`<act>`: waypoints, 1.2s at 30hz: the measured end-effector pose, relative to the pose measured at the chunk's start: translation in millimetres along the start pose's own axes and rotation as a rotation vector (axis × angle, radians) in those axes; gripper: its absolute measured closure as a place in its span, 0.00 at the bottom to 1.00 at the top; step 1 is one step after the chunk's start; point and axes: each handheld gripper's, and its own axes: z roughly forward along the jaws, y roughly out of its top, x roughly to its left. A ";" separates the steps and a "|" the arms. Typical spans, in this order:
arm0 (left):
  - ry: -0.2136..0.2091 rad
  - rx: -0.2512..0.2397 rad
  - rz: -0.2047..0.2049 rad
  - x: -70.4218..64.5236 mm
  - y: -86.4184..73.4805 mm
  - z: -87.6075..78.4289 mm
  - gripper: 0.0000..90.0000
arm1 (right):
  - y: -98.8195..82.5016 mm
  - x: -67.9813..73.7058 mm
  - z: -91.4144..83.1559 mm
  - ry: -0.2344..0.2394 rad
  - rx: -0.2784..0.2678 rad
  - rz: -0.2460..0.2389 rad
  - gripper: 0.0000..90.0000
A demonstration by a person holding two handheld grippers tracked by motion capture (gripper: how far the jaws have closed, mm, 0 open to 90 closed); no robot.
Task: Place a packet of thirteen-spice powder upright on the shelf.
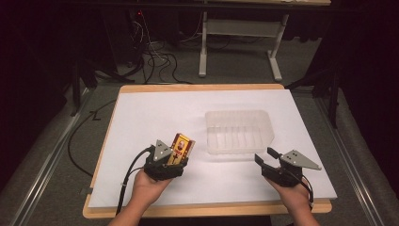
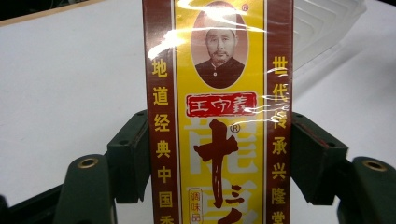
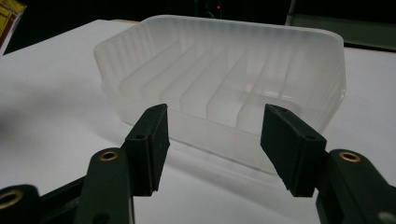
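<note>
A yellow and dark red spice box (image 1: 181,148) with a portrait and Chinese lettering stands upright in my left gripper (image 1: 170,160), near the table's front left. In the left gripper view the box (image 2: 218,112) sits between the two black jaws, both pads pressed on its sides. My right gripper (image 1: 264,159) hovers at the front right, just before the near right corner of a clear ribbed plastic tray (image 1: 239,132). Its jaws stand apart with nothing between them, and the tray (image 3: 224,88) lies just beyond the fingertips (image 3: 150,140).
A white sheet (image 1: 155,113) covers the wooden table top. Beyond the far edge are black cables (image 1: 155,56) on the floor and a white table frame (image 1: 240,42). A cable trails from the left gripper off the front edge.
</note>
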 end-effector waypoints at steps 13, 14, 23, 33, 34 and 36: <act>-0.019 -0.118 0.032 -13.7 -17.8 -11.0 0.36 | 2.2 4.2 -2.1 0.005 -0.025 -0.010 0.43; -0.019 -0.118 0.032 -13.7 -17.8 -11.0 0.36 | 2.3 4.8 -1.9 0.007 -0.026 -0.008 0.42; -0.026 -0.176 0.042 -19.4 -18.0 -9.8 0.36 | 9.6 16.4 0.5 0.039 -0.049 -0.020 0.40; -0.048 -0.190 0.034 -22.8 -17.0 -8.9 0.36 | 39.0 38.4 16.8 0.072 -0.040 -0.041 0.40; -0.054 -0.186 0.033 -23.1 -16.6 -8.1 0.36 | 39.0 38.4 16.8 0.072 -0.040 -0.041 0.40; -0.051 -0.186 0.042 -25.6 -16.5 -5.9 0.36 | 46.8 46.7 23.3 0.092 -0.053 -0.046 0.40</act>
